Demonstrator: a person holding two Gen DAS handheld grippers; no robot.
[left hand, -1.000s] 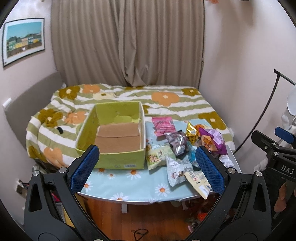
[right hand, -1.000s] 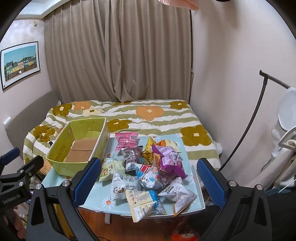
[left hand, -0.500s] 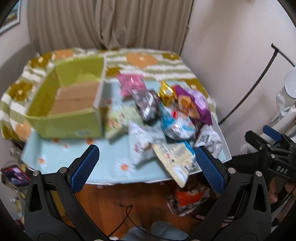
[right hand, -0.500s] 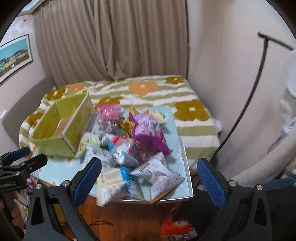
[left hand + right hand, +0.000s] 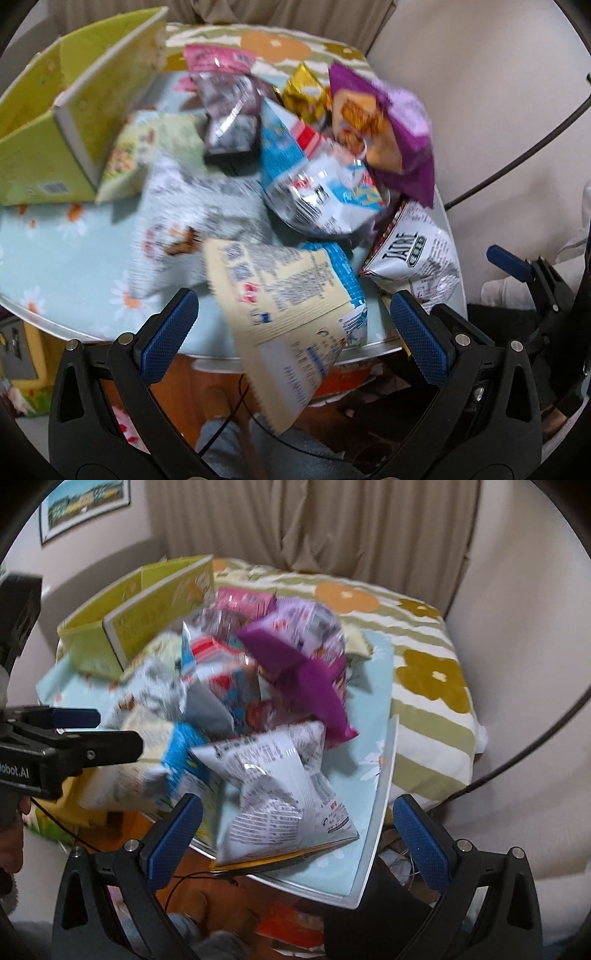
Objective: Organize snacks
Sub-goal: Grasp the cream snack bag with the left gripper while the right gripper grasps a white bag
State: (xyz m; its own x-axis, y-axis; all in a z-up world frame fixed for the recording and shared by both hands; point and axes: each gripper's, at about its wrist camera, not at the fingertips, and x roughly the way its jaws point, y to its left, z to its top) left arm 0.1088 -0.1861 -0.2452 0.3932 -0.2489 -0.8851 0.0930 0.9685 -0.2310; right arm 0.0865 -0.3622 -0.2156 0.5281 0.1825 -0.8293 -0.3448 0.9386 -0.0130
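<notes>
Several snack bags lie piled on a small table [image 5: 66,236] with a pale blue daisy cloth. A cream and blue bag [image 5: 284,306] hangs over the near edge, between the fingers of my left gripper [image 5: 291,332], which is open and holds nothing. A white bag [image 5: 280,797] lies just ahead of my right gripper [image 5: 299,834], also open. A purple bag [image 5: 384,122] [image 5: 306,657], a blue and white bag [image 5: 317,184] and a pink bag [image 5: 218,61] lie further back. The green cardboard box [image 5: 74,114] [image 5: 147,605] stands at the left.
A bed with a flowered, striped cover [image 5: 424,664] lies behind the table, with curtains [image 5: 314,520] beyond it. A black cable [image 5: 517,155] runs along the right wall. Below the table edge are a wood floor and clutter [image 5: 351,376]. My left gripper's body [image 5: 55,738] shows in the right wrist view.
Both grippers have dropped and closed in on the snack pile, which now fills each view. The cream bag now sits between the left fingers. Both stay open.
</notes>
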